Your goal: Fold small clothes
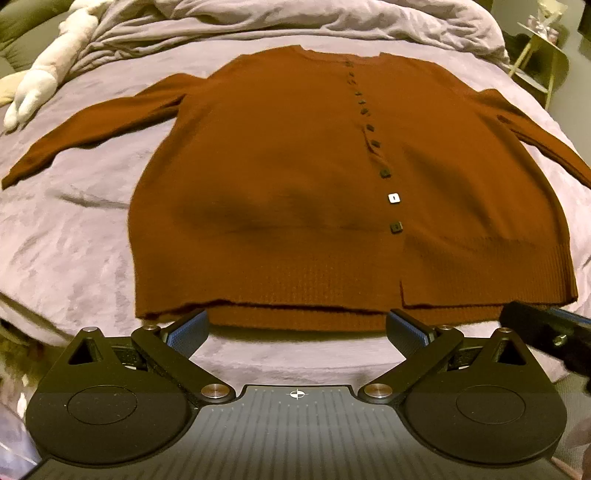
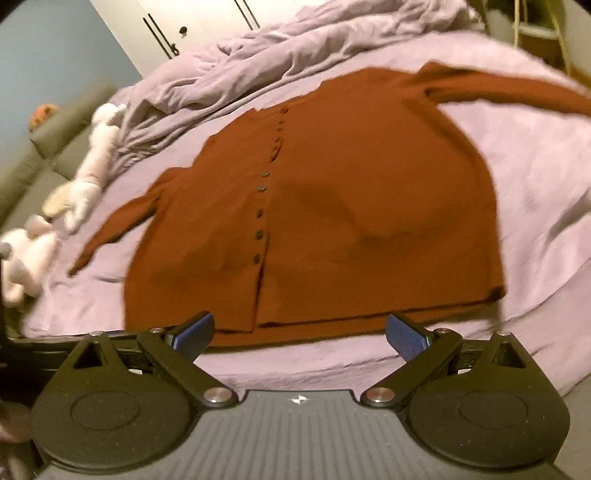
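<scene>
A rust-brown buttoned cardigan (image 1: 295,177) lies flat, front up, on a lilac bed sheet (image 1: 66,229), sleeves spread to both sides and hem toward me. It also shows in the right wrist view (image 2: 351,206), somewhat blurred. My left gripper (image 1: 297,332) is open and empty, just short of the hem's middle. My right gripper (image 2: 299,334) is open and empty, just short of the hem near the button line. Part of the right gripper's body (image 1: 546,332) shows at the right edge of the left wrist view.
A crumpled lilac duvet (image 1: 295,22) is bunched at the far end of the bed. White plush toys (image 1: 40,81) lie along the left side, also in the right wrist view (image 2: 88,173). A small side table (image 1: 543,48) stands at the far right. White cupboard doors (image 2: 177,26) are behind.
</scene>
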A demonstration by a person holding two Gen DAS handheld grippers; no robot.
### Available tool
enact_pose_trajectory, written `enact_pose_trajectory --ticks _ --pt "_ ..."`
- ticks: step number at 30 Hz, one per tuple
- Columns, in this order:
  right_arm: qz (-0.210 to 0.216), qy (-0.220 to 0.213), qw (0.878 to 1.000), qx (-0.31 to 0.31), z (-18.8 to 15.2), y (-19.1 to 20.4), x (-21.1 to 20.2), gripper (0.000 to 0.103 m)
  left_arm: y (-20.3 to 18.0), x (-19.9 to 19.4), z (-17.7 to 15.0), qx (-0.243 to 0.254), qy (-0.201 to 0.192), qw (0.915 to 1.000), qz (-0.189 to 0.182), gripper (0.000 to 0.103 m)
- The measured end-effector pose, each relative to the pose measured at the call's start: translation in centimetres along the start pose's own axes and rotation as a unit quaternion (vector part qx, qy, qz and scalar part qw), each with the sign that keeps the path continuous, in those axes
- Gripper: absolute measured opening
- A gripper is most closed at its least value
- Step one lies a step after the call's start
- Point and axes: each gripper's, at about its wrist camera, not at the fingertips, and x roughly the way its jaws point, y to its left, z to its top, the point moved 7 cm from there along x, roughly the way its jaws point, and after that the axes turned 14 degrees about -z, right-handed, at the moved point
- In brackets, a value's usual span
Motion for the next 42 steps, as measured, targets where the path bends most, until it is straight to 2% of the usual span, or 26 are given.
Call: enact_pose_trajectory --ticks 4,7,10,13,15,17,20,22,24,27,29,31,33,35,38,42 --pt "-0.012 -0.016 0.999 0.048 2.1 -2.6 0.1 0.099 -0.2 0.6 0.9 0.011 0.001 0.9999 0.002 0.103" --pt "-0.025 -0.059 0.992 0.107 4.9 -7.1 0.1 0.099 -0.4 1.3 2.4 0.026 -0.014 0.9995 0.008 0.103" --pt "-0.063 -0.112 0.975 0.180 8.3 -13.6 -0.1 0.085 -0.5 2.0 4.2 0.027 -0.021 0.9994 0.010 0.103" --pt "-0.081 -0.141 0.946 0.281 11.4 -21.1 -0.2 0.065 -0.2 3.2 5.9 0.020 -0.026 0.9994 0.005 0.103" --pt "-0.089 -0.150 0.919 0.354 12.8 -25.9 0.2 0.041 0.3 4.3 7.0 0.019 -0.029 0.9992 0.022 0.103" --pt "-0.103 -0.159 0.891 0.412 13.6 -30.1 0.7 0.034 1.1 5.4 8.0 0.014 -0.028 0.9989 0.034 0.103" --pt "-0.121 -0.162 0.852 0.483 14.1 -35.0 1.7 0.032 1.9 6.3 9.1 0.010 -0.037 0.9981 0.049 0.103" --pt "-0.135 -0.156 0.832 0.514 14.0 -37.0 3.0 0.032 2.2 6.8 9.4 0.009 -0.035 0.9979 0.053 0.103" --pt "-0.130 -0.157 0.823 0.530 14.2 -38.3 3.9 0.032 2.5 7.3 9.4 0.011 -0.033 0.9976 0.059 0.103" --pt "-0.141 -0.164 0.820 0.530 15.0 -39.2 4.9 0.032 3.1 8.2 8.7 0.004 -0.016 0.9981 0.060 0.103" --pt "-0.143 -0.167 0.819 0.530 15.5 -39.9 5.2 0.032 3.3 8.3 8.6 -0.003 -0.018 0.9986 0.050 0.103" --pt "-0.152 -0.164 0.822 0.523 15.8 -40.2 5.7 0.027 3.5 8.4 8.4 -0.004 -0.017 0.9987 0.047 0.103" --pt "-0.166 -0.156 0.829 0.511 16.4 -40.3 5.4 0.009 3.6 8.5 8.3 -0.014 -0.021 0.9990 0.036 0.103" --pt "-0.174 -0.160 0.834 0.498 16.9 -40.1 4.9 0.007 3.7 8.5 8.2 -0.020 -0.028 0.9991 0.024 0.103" --pt "-0.199 -0.183 0.848 0.456 18.5 -38.7 3.5 0.007 3.8 8.6 8.3 -0.021 -0.023 0.9994 0.015 0.103" --pt "-0.203 -0.227 0.878 0.370 21.8 -34.0 1.5 0.006 3.8 8.6 8.6 -0.014 -0.014 0.9997 0.012 0.103"
